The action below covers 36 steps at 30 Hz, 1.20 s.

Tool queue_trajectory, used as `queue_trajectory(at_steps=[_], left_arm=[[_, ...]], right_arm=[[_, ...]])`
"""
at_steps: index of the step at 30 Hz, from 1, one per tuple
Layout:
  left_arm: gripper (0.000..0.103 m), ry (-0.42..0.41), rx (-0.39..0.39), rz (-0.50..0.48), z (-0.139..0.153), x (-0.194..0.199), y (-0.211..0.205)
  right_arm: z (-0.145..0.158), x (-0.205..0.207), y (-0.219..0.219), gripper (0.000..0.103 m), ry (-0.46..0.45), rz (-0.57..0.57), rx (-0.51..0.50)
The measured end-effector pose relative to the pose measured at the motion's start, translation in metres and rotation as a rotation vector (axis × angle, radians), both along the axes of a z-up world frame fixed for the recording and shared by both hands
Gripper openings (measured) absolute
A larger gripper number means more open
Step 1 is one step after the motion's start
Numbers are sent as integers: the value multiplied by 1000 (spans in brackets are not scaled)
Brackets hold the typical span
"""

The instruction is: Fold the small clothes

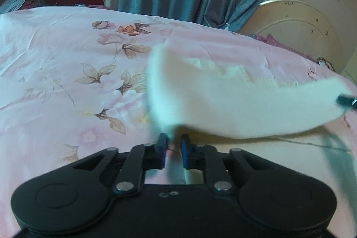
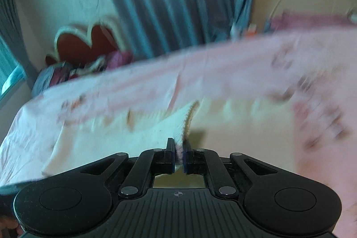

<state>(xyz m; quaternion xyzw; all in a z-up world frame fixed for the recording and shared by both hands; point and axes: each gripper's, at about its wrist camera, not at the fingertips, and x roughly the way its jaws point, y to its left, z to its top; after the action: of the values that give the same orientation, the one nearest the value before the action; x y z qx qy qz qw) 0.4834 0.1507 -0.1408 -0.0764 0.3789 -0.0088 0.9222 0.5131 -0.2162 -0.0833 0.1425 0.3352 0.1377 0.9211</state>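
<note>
White garment (image 1: 223, 104) – left gripper's (image 1: 174, 141) clamp

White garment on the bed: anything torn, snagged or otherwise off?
Nothing stands out. The white garment hangs lifted over the pink floral bedspread, pinched by the left hand-held gripper and the right hand-held gripper. No tear shows, though blur hides fine detail.

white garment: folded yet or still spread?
Not folded: the white garment hangs stretched above the bedspread, one end in each hand-held gripper.
</note>
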Motion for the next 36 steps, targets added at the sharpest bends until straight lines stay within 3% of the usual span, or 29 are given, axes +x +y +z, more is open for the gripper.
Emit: queue_trajectory(at_steps=[2,6,21,26,31,36], left_arm=[[9,1,19,-11,0,0,-3],[4,7,20,-12,0,-1,-2],[4,24,26,-3,2,2,1],[11,-59,1,-6,22,-4,-1],[13,32,27,-32,4,9,-8],[13,23,45,-35,2,6,-11]], right_arm=[[-10,3,-11,5,45,-15,-41],[-24,-4,-28,5,91,-32,-9],[-26,-15,-39,6,107,-47,-15],[-25,-17,-43,6,101,-51,-4],[-37,-16,-47,6,135,-60,-8],[-53,-22,-52,6,173,-76,-20]])
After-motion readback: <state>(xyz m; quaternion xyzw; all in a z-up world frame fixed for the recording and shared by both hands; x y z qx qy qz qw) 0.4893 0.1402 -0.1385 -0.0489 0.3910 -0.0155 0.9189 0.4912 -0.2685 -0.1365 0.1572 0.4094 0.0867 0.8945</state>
